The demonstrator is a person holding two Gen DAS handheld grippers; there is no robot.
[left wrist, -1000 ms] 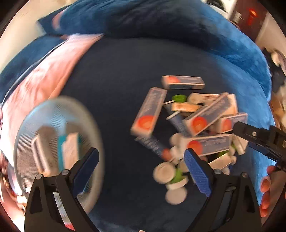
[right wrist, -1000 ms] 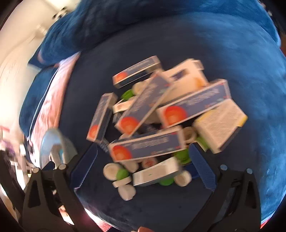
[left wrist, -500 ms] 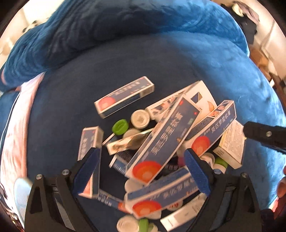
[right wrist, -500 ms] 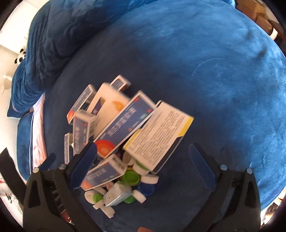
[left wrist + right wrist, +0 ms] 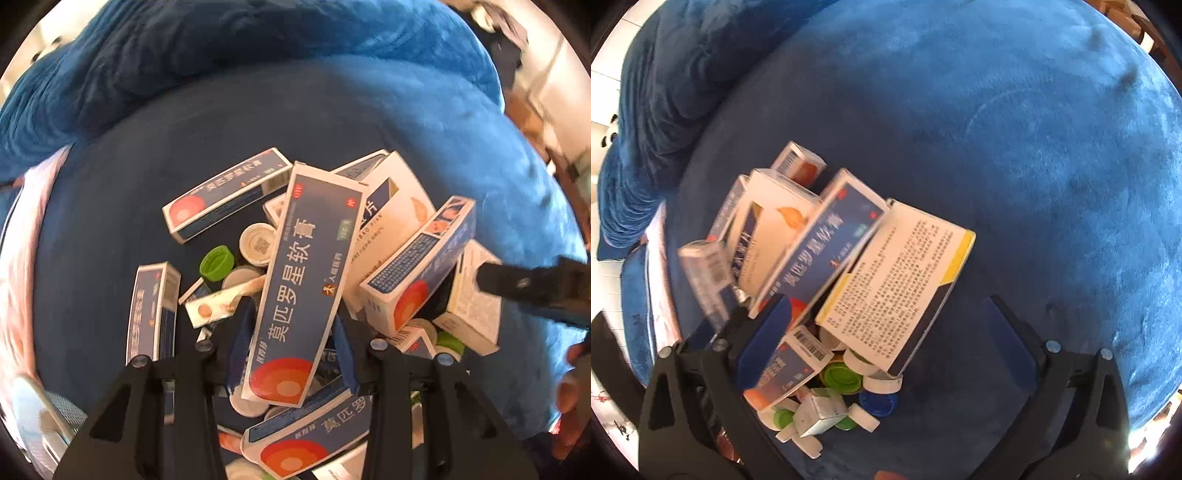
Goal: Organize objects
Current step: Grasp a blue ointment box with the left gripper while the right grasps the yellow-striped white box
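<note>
A pile of blue-and-white medicine boxes, bottle caps and small jars lies on a blue plush cushion (image 5: 332, 110). My left gripper (image 5: 291, 350) is shut on a long blue box with an orange circle (image 5: 303, 288), its blue pads against the box's two long sides. My right gripper (image 5: 886, 339) is open above the pile's right part, with a white box with a yellow edge (image 5: 897, 288) between its fingers. The right gripper's tip also shows in the left wrist view (image 5: 532, 288).
Green (image 5: 217, 263) and white caps (image 5: 258, 243) lie among the boxes. A mesh basket rim (image 5: 33, 410) shows at the lower left. A pink cloth (image 5: 18, 258) borders the cushion on the left. A raised blue backrest (image 5: 665, 92) runs behind the pile.
My left gripper swung from the mesh basket to the pile, came down and closed on the long blue box. My right gripper shifted right over the pile and stays open.
</note>
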